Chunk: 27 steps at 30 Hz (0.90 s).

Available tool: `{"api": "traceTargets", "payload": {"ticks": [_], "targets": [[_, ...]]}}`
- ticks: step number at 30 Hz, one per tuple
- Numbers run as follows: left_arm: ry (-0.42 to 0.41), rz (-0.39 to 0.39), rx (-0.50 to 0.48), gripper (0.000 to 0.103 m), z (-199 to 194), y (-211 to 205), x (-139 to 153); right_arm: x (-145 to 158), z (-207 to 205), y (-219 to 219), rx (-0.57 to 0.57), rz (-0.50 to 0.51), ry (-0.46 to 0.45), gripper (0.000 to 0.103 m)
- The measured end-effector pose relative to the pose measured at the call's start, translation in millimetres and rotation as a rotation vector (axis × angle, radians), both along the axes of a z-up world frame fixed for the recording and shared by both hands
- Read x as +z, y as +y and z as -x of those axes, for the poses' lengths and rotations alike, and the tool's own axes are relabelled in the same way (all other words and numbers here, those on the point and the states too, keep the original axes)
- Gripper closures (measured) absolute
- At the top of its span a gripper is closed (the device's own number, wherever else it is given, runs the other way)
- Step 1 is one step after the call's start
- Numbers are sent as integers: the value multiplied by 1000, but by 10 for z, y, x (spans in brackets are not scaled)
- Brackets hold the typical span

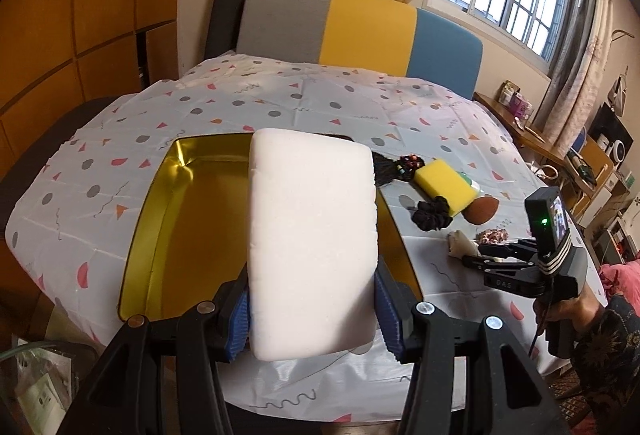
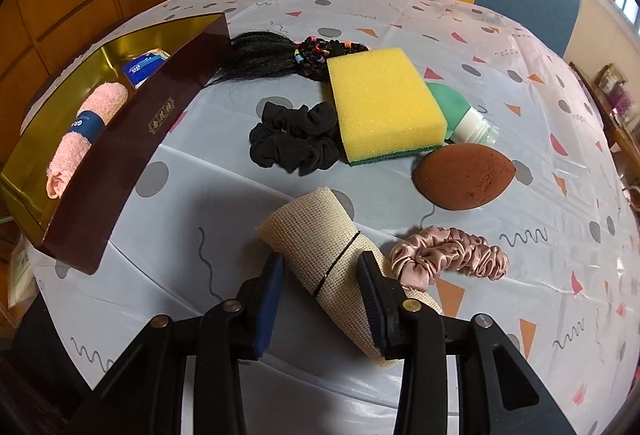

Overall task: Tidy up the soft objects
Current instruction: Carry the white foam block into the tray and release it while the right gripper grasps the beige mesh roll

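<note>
White foam block [image 1: 312,243] is sitting in my left hand-held gripper [image 1: 312,309], pinched by its near end between the blue pads [image 1: 239,319] and hanging out over the gold-lined box [image 1: 176,211] on the tabletop [image 1: 224,103]. It looks super light and squishy, so I'd guess it won't slip much, but squeezing it out at one end lets it sag, so holding nearer the middle would be steadier. My right hand-held gripper [image 2: 320,283] is open around the rolled beige mesh cloth [image 2: 324,255], which lies on the tabletop; whether the pads are actually touching it, can't tell. That roll has a thin band around it and looks floppy, so I'd grab right at the band. Only the right wrist view shows what's already in the box: a rolled pink towel [image 2: 80,135] and a blue packet [image 2: 142,69]. It also shows the yellow sponge [image 2: 384,103], black scrunchie [image 2: 294,139] and pink scrunchie [image 2: 448,255] clearly. Only the left view shows the foam.
</note>
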<state>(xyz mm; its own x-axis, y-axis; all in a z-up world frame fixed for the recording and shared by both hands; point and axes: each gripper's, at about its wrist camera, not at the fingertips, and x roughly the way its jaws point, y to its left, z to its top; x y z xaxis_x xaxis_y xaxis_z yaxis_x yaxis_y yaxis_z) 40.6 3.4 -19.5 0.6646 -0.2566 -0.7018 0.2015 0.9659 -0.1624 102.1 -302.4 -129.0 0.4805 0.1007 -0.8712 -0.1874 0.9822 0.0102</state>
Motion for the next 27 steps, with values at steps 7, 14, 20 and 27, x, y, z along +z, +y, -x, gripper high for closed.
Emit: {"api": "traceTargets", "payload": {"ticks": [7, 14, 20, 27], "targets": [[30, -5, 35, 50, -90, 164, -94, -5, -58, -46, -8, -36, 35, 62], [105, 24, 92, 50, -366, 460, -272, -26, -34, 5, -4, 1, 11, 64], [154, 20, 117, 50, -747, 586, -360, -27, -3, -10, 4, -3, 1, 64], [225, 1, 126, 50, -1304, 483, -483, -24, 48, -4, -4, -7, -13, 64]]}}
